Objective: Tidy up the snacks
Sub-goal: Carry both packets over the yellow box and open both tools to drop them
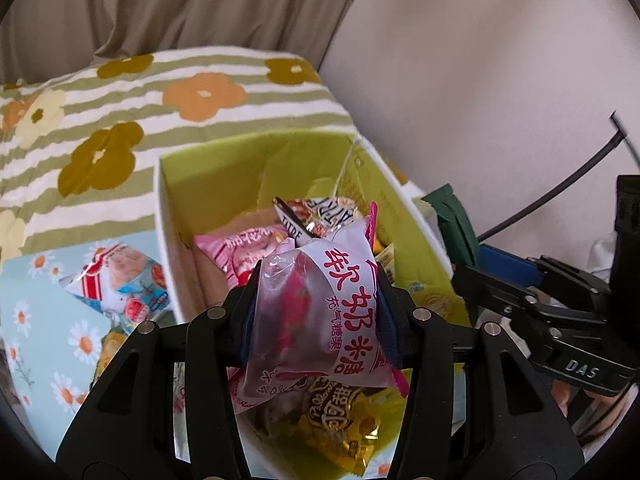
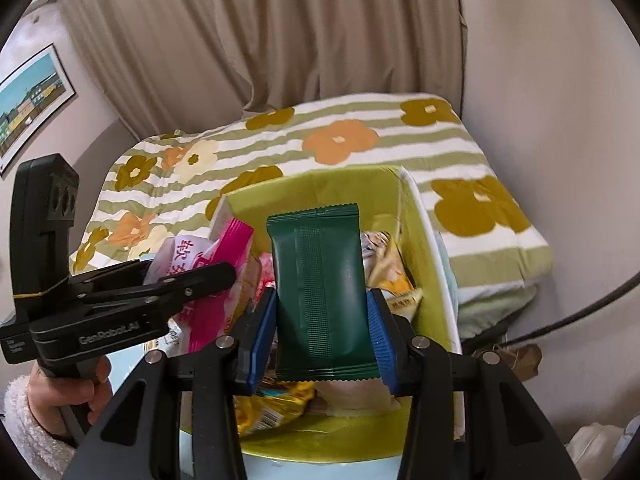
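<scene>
My left gripper (image 1: 316, 300) is shut on a clear and pink candy packet (image 1: 340, 304) with red lettering, held over an open box (image 1: 160, 200) with a lime-green inside. In the box lie several snacks, among them a pink packet (image 1: 240, 248) and a gold-wrapped one (image 1: 340, 420). My right gripper (image 2: 322, 320) is shut on a dark green packet (image 2: 320, 280), upright above the same box (image 2: 424, 216). Each view shows the other gripper beside it: the right gripper (image 1: 480, 284) with the green packet (image 1: 452, 220), and the left gripper (image 2: 188, 270) with the pink packet (image 2: 224, 248).
The box stands against a bed with a green-striped flowered cover (image 1: 120, 120). A snack packet (image 1: 120, 280) lies on a blue daisy cloth (image 1: 40, 320) left of the box. Curtain behind, wall and a black cable (image 1: 560, 192) on the right. A hand in a fleecy white sleeve (image 2: 24, 420) holds the left gripper.
</scene>
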The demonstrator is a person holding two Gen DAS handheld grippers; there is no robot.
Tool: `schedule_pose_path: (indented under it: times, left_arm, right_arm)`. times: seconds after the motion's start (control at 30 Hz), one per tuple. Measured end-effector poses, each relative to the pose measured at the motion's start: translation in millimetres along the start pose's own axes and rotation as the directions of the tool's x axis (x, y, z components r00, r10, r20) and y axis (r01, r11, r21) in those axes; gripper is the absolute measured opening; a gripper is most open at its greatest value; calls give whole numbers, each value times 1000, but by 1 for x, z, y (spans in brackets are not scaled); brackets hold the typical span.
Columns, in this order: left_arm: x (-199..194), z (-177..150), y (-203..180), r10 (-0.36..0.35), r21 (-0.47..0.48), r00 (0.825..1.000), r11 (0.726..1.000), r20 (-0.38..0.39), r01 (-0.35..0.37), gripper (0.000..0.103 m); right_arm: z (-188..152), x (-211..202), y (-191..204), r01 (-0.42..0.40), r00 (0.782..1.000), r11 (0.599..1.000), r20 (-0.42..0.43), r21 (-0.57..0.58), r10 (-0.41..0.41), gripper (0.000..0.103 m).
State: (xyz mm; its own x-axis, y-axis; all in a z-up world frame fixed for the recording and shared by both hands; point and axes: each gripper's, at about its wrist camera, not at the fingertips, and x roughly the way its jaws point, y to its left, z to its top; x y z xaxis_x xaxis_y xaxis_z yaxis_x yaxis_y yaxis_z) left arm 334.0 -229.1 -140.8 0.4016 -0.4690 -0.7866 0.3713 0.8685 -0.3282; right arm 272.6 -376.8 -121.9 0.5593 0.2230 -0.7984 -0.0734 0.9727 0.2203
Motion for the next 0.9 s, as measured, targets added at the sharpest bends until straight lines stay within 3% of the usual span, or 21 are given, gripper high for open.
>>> schedule_pose_path:
  times: [0.07, 0.2, 0.23, 0.83, 0.87, 0.9]
  left_arm:
    - [10, 1, -6, 34, 25, 999, 999, -25, -33, 46]
    - [18, 5, -6, 52, 40, 998, 998, -38, -50, 88]
    - [18, 6, -3, 61, 39, 998, 997, -31, -60, 92]
    - [-34, -21, 40, 194, -1, 980, 981, 36, -194, 92]
    - [-38, -23, 43, 196, -10, 980, 981, 37, -196, 92]
    - [-42, -24, 45, 197, -23, 980, 980, 37, -196, 92]
  right_arm:
    - [-2, 3, -6, 2, 1000, 1000, -7, 20, -2, 41]
    - [-2, 5, -13, 3, 1000, 999, -12, 46, -3, 41]
    - [-2, 5, -14, 5, 1000, 999, -13, 49, -4, 41]
    - [-1, 33, -13, -49, 996, 996, -74, 80, 55, 42]
    - [0, 35, -11, -53, 995, 996, -80, 70, 58, 43]
    - [0, 36, -10, -51, 995, 997, -82, 60, 56, 51]
